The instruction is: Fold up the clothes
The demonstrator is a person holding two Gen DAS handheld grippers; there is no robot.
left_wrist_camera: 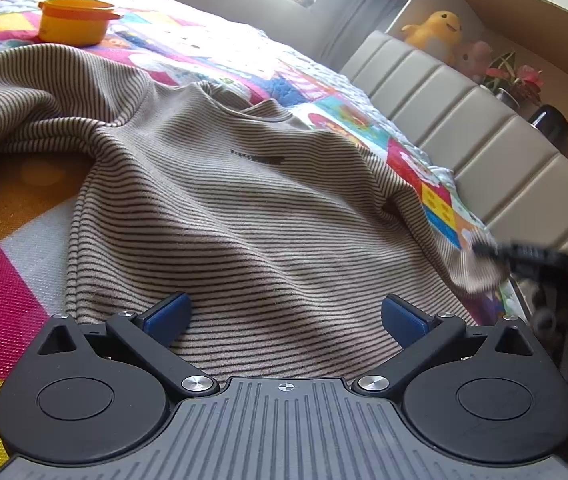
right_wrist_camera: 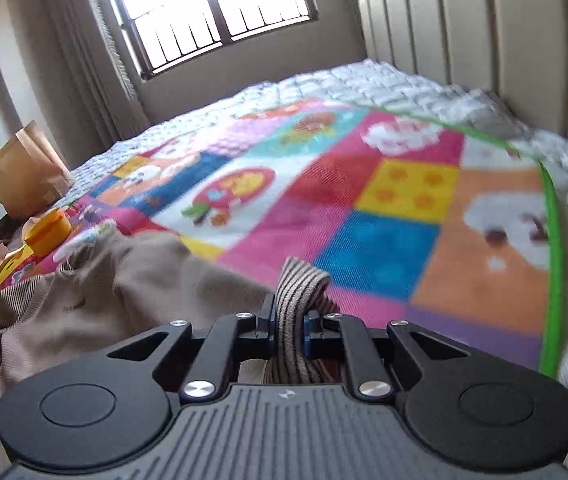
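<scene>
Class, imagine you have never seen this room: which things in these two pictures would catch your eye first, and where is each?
The striped beige sweater sprawls rumpled across the bright patchwork play mat on the bed. The right gripper is shut on a striped fold of it, while the left gripper stands wide open above its lower part. An orange tub sits on the mat beyond the sweater.

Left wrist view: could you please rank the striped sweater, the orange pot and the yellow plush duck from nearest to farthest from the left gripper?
1. Striped sweater: right under the open left gripper, spread on the mat.
2. Orange pot: far left, on the mat beyond the sweater.
3. Yellow plush duck: upper right, on the shelf behind the headboard.
</scene>
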